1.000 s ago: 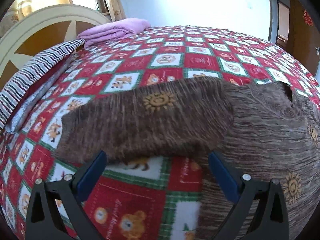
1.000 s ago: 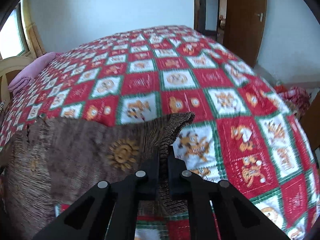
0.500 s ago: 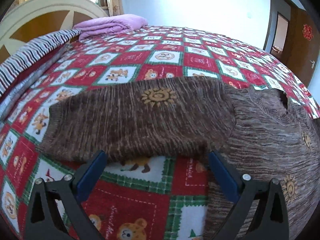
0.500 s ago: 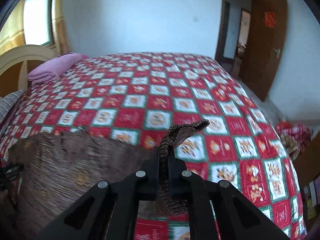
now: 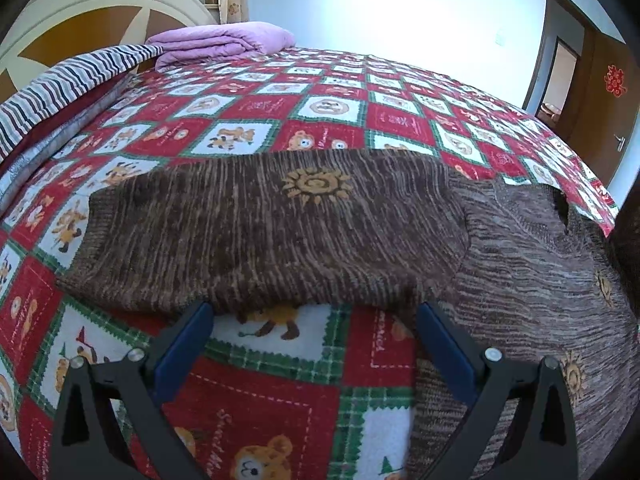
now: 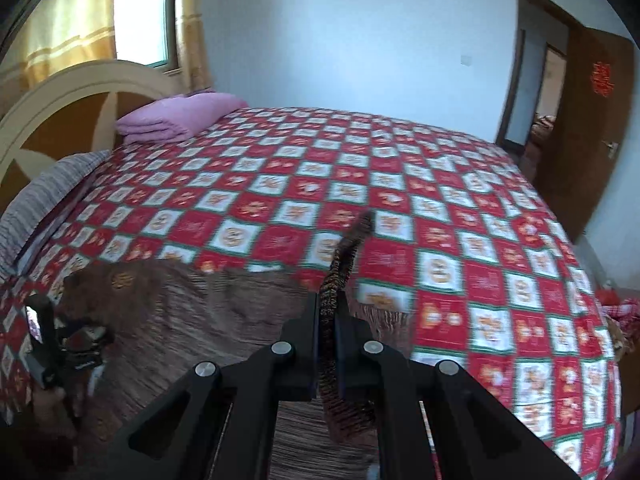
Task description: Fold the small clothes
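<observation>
A small brown knitted sweater [image 5: 520,264] with orange sun motifs lies flat on the red, white and green checked bedspread [image 5: 280,392]. Its left sleeve [image 5: 260,232] stretches out to the left. My left gripper [image 5: 312,316] is open, low over the bedspread, just in front of that sleeve's near edge. My right gripper [image 6: 327,312] is shut on the sweater's right sleeve [image 6: 346,256] and holds it lifted above the sweater body [image 6: 188,320]. The left gripper also shows at the left edge of the right wrist view [image 6: 48,344].
A folded purple blanket [image 5: 224,42] and a striped pillow [image 5: 60,88] lie by the cream and brown headboard [image 5: 80,12]. A brown door [image 6: 588,132] stands open at the far right. Red checked cloth [image 6: 620,312] lies beyond the bed's right edge.
My right gripper has lifted the right sleeve higher and swung it left, over the sweater body. My left gripper has stayed open by the left sleeve, only shifting slightly.
</observation>
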`<state>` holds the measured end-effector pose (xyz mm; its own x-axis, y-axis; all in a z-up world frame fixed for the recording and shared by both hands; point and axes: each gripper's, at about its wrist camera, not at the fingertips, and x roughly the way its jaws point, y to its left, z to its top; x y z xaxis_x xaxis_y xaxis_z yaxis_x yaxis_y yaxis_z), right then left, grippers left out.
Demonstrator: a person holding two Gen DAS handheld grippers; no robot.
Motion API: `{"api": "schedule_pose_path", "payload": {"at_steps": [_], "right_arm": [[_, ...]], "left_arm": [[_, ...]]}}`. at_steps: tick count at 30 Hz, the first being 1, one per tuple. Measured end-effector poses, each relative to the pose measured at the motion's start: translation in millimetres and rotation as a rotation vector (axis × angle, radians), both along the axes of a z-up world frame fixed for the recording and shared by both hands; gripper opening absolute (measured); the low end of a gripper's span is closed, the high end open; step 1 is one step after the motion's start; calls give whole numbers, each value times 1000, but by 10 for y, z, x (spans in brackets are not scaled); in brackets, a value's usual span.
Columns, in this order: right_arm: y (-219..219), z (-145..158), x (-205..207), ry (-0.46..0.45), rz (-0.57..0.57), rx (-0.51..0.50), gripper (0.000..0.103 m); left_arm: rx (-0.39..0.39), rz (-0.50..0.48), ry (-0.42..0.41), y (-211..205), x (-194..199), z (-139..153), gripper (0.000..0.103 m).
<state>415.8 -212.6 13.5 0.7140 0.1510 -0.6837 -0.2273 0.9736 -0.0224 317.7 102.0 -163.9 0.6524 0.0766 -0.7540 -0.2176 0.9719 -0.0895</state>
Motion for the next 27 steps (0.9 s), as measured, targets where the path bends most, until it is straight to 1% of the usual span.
{"api": "schedule_pose_path", "payload": {"at_steps": [3,6,8,10,11,12,13,14,15,17,19,20,22,24,26,27], "right_arm": [[286,-175,77,23,28,17,6],[607,-490,180,47,56,26,6],[827,-793,292,88,82,73,6],[982,-1117,408,142,94,122,11],[1050,-1295,467,178,81,141,28],[1105,-1447,502,225,70,160,52],[1129,-1560,507,265,70,189,57],[1138,-1629,473,287,86,232,58],[1142,-1649,411,291,106,246,58],[1099,-1589,238,271,138,221,58],[926,-1483,93,252,159,232,58],[769,-1415,14,238,153,236,58],[418,-1281,-88,198,110,236,58],[16,-1184,-167,148,30,192,58],[-332,-1176,-211,130,-55,150,58],[-520,-1197,-239,132,-97,145,58]], "left_arm": [[-14,3,7,18,8,-19,103],[-15,2,12,13,11,-33,103],[-11,1,17,2,16,-41,103],[-4,1,20,-9,18,-46,103],[-2,1,20,-11,19,-46,103],[-1,0,20,-11,15,-48,103],[-1,0,20,-8,18,-50,103],[0,0,20,-9,18,-50,103],[0,0,20,-10,19,-50,103],[3,1,21,-10,25,-52,103],[8,0,21,-14,25,-52,103],[9,1,21,-12,21,-51,103],[12,3,21,-14,18,-49,103],[20,7,23,-19,11,-28,103],[36,10,30,-34,-15,26,103],[52,2,25,-66,-51,90,103]]}}
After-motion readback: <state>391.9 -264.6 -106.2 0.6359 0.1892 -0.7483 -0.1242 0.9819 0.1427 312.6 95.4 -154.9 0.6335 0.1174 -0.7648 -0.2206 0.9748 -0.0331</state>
